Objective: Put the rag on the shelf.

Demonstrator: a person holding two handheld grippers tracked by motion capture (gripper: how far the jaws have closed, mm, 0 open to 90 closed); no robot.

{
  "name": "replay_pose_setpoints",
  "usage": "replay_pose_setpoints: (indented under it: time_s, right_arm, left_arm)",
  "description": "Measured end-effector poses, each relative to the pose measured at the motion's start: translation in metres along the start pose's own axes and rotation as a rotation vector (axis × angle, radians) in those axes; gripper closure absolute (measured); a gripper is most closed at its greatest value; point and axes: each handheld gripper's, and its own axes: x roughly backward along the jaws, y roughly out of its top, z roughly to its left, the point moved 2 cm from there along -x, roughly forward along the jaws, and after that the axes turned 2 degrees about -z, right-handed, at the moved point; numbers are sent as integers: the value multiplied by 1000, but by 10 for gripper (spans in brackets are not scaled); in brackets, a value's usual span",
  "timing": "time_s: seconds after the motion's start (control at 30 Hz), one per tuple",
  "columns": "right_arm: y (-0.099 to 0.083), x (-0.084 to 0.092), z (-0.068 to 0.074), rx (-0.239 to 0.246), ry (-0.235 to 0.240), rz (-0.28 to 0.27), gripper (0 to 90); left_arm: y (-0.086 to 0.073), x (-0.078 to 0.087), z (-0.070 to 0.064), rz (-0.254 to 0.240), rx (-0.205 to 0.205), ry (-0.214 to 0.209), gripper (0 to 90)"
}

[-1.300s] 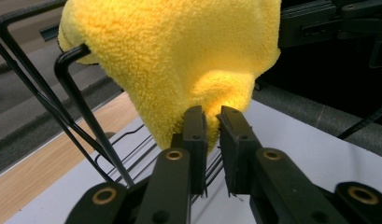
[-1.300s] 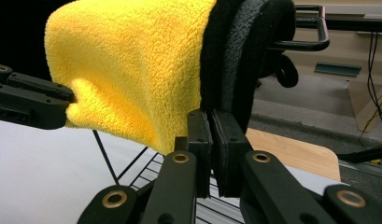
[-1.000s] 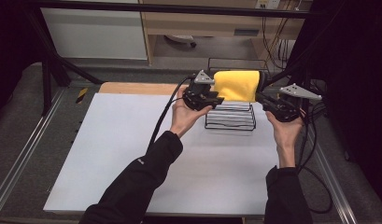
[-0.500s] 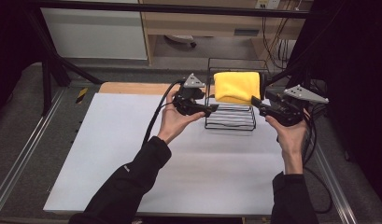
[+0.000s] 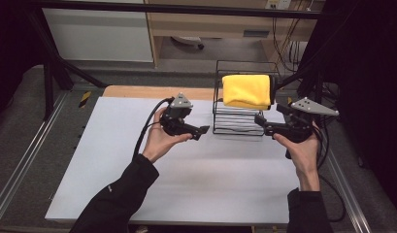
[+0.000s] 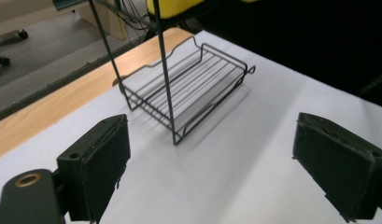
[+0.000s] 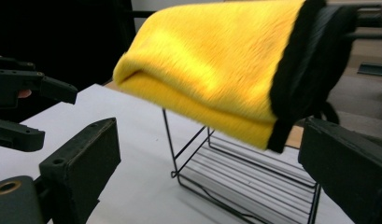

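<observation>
In the high view, a black wire rack with two levels [image 5: 240, 109] stands on the white table top [image 5: 138, 189], and a folded yellow fluffy cloth with a black edge [image 5: 246, 91] lies on its upper level. The left gripper [image 5: 202, 131] is just left of the rack, apart from it, and its jaws have just been opening with nothing between them. The right gripper [image 5: 258, 121] is at the rack's right front corner, below the cloth; its jaws also have just been opening and hold nothing.

In the left gripper view, the jaws stand wide apart over the table, and the rack's lower shelf [image 6: 188, 86] is ahead of them.

In the right gripper view, the jaws are wide open, and the cloth [image 7: 212, 65] hangs above the rack, free of both pads.
</observation>
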Motion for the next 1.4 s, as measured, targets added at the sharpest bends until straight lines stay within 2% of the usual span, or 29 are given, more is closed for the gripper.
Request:
replay_pose_setpoints:
  time_s: [0.27,0.37,0.6,0.73,1.07,1.23,1.33,1.4]
  right_arm:
    - [-28,-4,15,-11,45,44,26]
    - [-39,-6,21,-25,71,55,21]
    - [-66,-11,28,-29,100,96,5]
    - [-83,-12,31,-15,109,133,5]
    - [-126,-12,30,-30,138,210,5]
    - [-145,-10,28,-20,149,246,5]
    - [-156,-8,26,-15,168,274,5]
    - [-161,-6,26,-16,165,290,5]
  left_arm:
    - [-55,17,4,50,23,-1,77]
    - [-76,25,8,62,38,20,76]
    - [-116,49,18,83,71,85,75]
    - [-135,64,25,83,93,108,75]
    - [-181,99,43,82,147,162,75]
    - [-194,112,51,74,159,182,75]
    - [-200,117,54,66,157,196,75]
    - [-204,119,55,62,159,197,75]
